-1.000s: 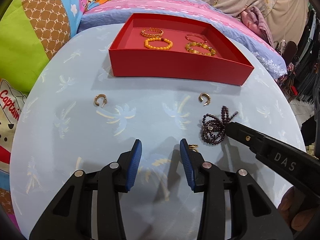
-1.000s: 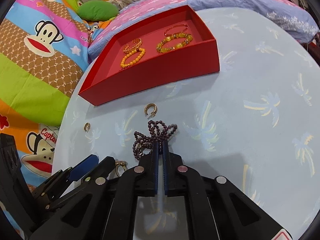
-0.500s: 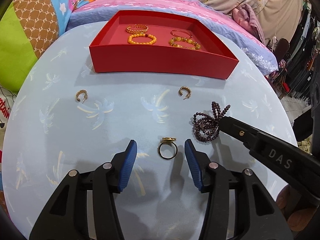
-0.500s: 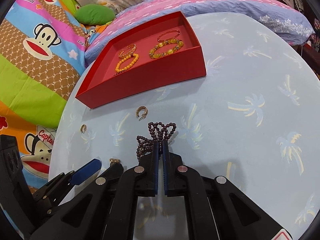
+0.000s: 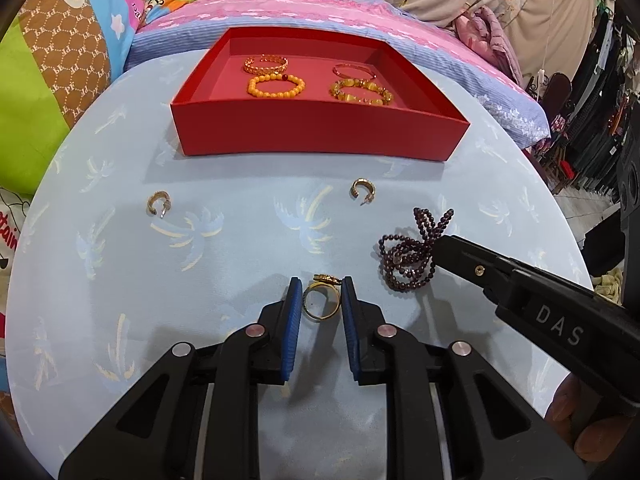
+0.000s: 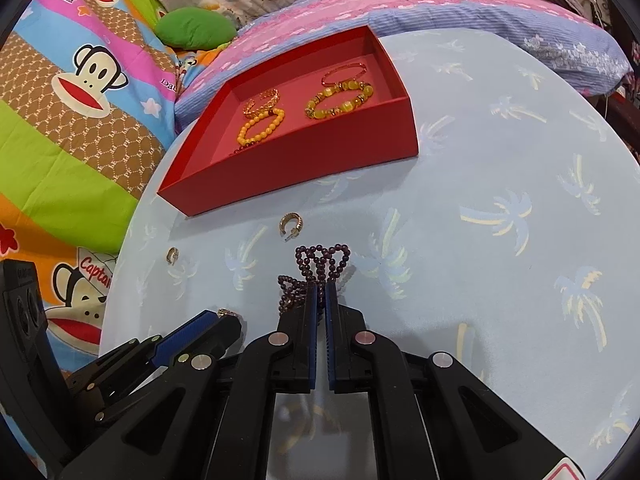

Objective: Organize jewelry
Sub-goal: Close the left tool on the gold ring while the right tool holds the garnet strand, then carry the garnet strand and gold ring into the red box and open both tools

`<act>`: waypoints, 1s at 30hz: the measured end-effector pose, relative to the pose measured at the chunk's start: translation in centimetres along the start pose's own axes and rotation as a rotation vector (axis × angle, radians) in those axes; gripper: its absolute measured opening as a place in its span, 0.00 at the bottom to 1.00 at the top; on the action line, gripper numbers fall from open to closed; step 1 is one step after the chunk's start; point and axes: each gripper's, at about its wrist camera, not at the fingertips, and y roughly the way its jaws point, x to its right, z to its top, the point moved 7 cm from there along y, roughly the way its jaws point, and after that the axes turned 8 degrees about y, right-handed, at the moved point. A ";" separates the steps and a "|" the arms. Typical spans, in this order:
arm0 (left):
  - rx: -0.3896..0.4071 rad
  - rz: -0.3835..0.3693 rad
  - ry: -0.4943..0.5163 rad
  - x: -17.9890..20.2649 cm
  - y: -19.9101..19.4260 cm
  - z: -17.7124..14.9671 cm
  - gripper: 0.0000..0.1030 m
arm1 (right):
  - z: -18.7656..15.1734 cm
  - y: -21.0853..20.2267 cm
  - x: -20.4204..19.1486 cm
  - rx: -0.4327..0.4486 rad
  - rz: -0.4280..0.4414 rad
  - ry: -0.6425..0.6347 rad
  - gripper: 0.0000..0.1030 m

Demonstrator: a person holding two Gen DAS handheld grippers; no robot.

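A gold ring [image 5: 321, 299] lies on the blue table between the pads of my left gripper [image 5: 320, 295], whose jaws have narrowed to the ring's sides; contact looks made. My right gripper [image 6: 320, 292] is shut on a dark purple bead bracelet [image 6: 320, 266], also seen in the left wrist view [image 5: 412, 254], held just above the table. A red tray [image 5: 320, 136] at the back holds several gold and amber bracelets [image 5: 276, 86]. Two gold hoop earrings lie loose in front of the tray, one on the left [image 5: 160, 203] and one on the right [image 5: 362, 191].
The round table [image 5: 120, 280] has a palm-print cover and drops off at its edges. Colourful bedding [image 6: 80, 120] and pillows surround it on the left and back. Clothes and dark furniture [image 5: 592, 120] stand at the right.
My left gripper has moved forward over the gold ring and its jaws have closed in on it. My right gripper stays shut on the bead bracelet, barely moved.
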 end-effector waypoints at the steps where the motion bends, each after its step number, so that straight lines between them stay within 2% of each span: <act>1: 0.003 -0.001 -0.002 -0.1 -0.2 0.2 0.19 | 0.2 -0.2 -0.2 0.006 0.004 -0.004 0.04; 7: 0.035 0.002 -0.013 -0.9 -1.5 2.5 0.19 | 2.3 -2.1 -1.7 0.057 0.038 -0.039 0.04; 17: 0.112 0.010 -0.016 -2.6 -2.1 9.9 0.19 | 9.1 -3.3 -4.0 0.130 0.094 -0.059 0.04; 24: 0.148 0.031 -0.003 -4.0 0.0 15.5 0.19 | 13.9 -0.7 -4.8 0.123 0.119 -0.023 0.04; 30: 0.120 0.035 -0.002 -4.6 3.5 17.3 0.19 | 15.4 2.9 -4.9 0.073 0.126 0.015 0.04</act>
